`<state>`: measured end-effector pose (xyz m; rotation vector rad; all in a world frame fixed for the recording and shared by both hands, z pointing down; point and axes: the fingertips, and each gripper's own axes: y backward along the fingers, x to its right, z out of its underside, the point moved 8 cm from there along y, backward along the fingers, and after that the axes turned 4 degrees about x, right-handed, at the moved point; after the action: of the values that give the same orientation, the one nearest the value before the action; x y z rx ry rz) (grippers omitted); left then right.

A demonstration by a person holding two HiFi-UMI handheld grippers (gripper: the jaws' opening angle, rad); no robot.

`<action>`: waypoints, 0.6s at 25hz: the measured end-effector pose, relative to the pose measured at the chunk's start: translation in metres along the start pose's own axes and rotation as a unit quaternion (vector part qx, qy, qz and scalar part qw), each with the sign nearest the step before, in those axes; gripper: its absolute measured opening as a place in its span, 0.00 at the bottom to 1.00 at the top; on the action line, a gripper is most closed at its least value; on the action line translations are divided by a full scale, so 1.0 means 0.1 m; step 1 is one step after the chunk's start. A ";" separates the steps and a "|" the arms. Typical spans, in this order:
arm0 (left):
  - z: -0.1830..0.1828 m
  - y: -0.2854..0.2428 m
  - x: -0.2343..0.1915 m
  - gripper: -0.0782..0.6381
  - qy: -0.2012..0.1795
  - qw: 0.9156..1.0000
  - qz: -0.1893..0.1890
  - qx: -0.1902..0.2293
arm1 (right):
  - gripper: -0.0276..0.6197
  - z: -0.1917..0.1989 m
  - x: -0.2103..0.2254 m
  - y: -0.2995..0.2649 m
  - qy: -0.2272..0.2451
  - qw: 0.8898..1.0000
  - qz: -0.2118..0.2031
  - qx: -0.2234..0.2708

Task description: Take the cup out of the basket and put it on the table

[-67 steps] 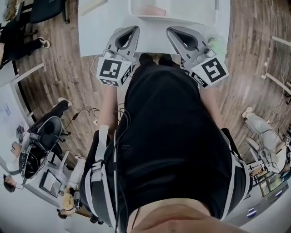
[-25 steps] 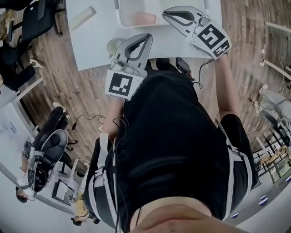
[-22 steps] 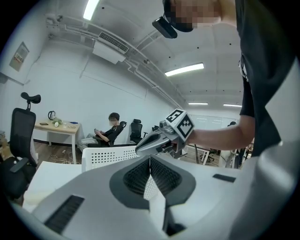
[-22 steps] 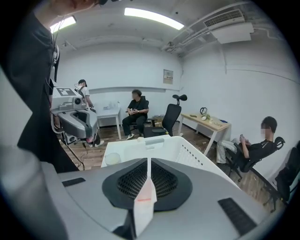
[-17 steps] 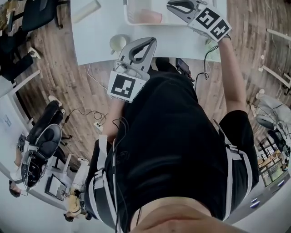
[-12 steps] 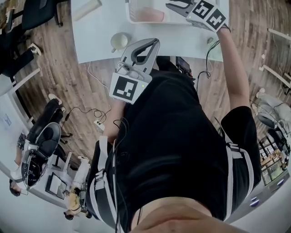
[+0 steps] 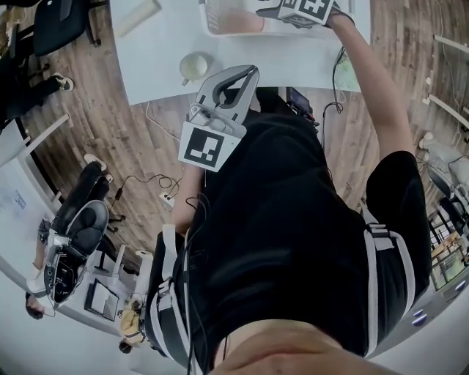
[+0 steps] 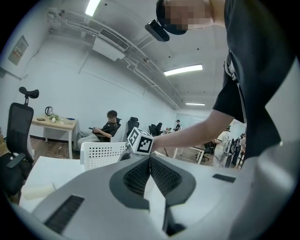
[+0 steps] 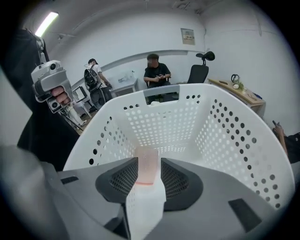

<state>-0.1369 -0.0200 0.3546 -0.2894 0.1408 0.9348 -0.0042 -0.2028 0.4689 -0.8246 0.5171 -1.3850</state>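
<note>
A white perforated basket (image 7: pixel 209 22) (image 9: pixel 225 126) stands at the far side of the white table (image 7: pixel 161 51). A pale pink translucent cup (image 7: pixel 238 22) (image 9: pixel 148 171) lies on its side on the basket floor. My right gripper (image 7: pixel 264 9) (image 9: pixel 149 160) reaches into the basket. Its jaws are opening, one on either side of the cup, and the pads do not press on it. My left gripper (image 7: pixel 248 72) (image 8: pixel 150 159) hovers at the table's near edge, tilted up, shut and with nothing in it. In the left gripper view the basket (image 8: pixel 101 152) shows beyond the jaws.
A cream cup (image 7: pixel 193 66) stands on the table left of the basket. A flat pale block (image 7: pixel 139 11) lies at the far left. A black device (image 7: pixel 300 99) with cables sits at the near edge. Office chairs, desks and seated people surround the table.
My right gripper has travelled from the table's near right side forward and over the basket. My left gripper has hardly shifted.
</note>
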 end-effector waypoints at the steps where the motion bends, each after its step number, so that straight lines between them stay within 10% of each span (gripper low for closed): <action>1: 0.01 0.00 0.01 0.14 -0.001 1.000 0.002 -0.003 | 0.27 -0.02 0.00 -0.04 0.002 1.000 -0.005 0.000; 15: 0.10 -0.01 -0.01 0.14 0.007 0.999 0.030 -0.031 | 0.39 0.07 0.07 -0.50 -0.003 0.997 -0.063 -0.044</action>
<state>-0.1368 -0.0186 0.3650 -0.3504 0.1336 0.9986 -0.0304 -0.2072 0.5120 -0.9459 0.5333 -1.4828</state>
